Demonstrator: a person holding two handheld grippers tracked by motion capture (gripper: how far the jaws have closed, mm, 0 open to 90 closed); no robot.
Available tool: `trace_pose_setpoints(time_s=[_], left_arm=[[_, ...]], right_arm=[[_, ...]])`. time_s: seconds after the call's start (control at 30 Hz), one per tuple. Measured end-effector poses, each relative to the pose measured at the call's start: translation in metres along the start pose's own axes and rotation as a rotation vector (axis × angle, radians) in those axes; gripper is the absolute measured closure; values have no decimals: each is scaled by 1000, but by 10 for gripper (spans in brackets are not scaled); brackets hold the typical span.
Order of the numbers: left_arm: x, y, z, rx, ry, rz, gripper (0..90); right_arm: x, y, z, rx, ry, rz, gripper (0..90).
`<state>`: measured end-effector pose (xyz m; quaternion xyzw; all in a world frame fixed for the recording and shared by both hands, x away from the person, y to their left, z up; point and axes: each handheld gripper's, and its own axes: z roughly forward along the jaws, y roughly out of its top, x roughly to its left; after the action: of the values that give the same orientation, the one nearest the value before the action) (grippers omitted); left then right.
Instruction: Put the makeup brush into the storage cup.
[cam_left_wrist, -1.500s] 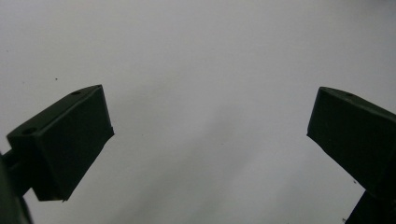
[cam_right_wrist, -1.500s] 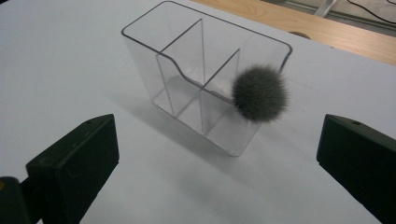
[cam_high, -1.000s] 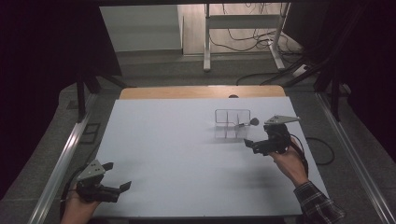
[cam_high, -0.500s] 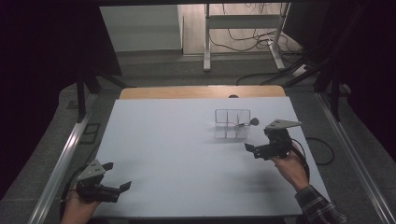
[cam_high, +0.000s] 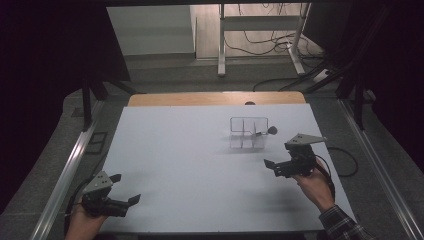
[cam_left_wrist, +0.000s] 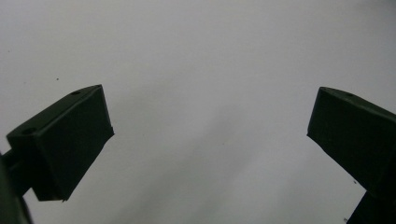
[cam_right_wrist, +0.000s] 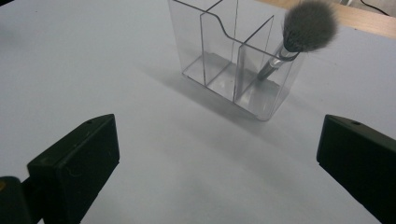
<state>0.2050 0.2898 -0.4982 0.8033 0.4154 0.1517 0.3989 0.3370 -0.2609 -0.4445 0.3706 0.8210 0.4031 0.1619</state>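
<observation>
Right now my right gripper (cam_high: 274, 168) hangs wide open and empty, near the clear organizer (cam_right_wrist: 233, 56); the makeup brush (cam_right_wrist: 299, 35) leans in its end compartment. My left gripper (cam_high: 126, 189), also gaping and empty, sits well apart over the white table (cam_high: 190, 150).

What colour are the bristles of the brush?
Grey bristles, clearest in the right gripper view.

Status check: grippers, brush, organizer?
Left gripper and right gripper open, empty. Fluffy grey makeup brush leans in clear plastic divided organizer. Nothing in the way.
</observation>
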Motion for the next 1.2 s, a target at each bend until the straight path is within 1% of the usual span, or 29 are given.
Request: trace_pose_setpoints(time_s=[0.33, 0.83, 1.2], left_arm=[[0, 0, 0, 1, 1, 0, 0], [0, 0, 0, 2, 2, 0, 0], [0, 0, 0, 3, 4, 1, 0]], right_arm=[[5, -7, -6, 1, 2, -14, 0], [5, -19, -18, 5, 6, 5, 0], [7, -27, -25, 22, -3, -3, 0]])
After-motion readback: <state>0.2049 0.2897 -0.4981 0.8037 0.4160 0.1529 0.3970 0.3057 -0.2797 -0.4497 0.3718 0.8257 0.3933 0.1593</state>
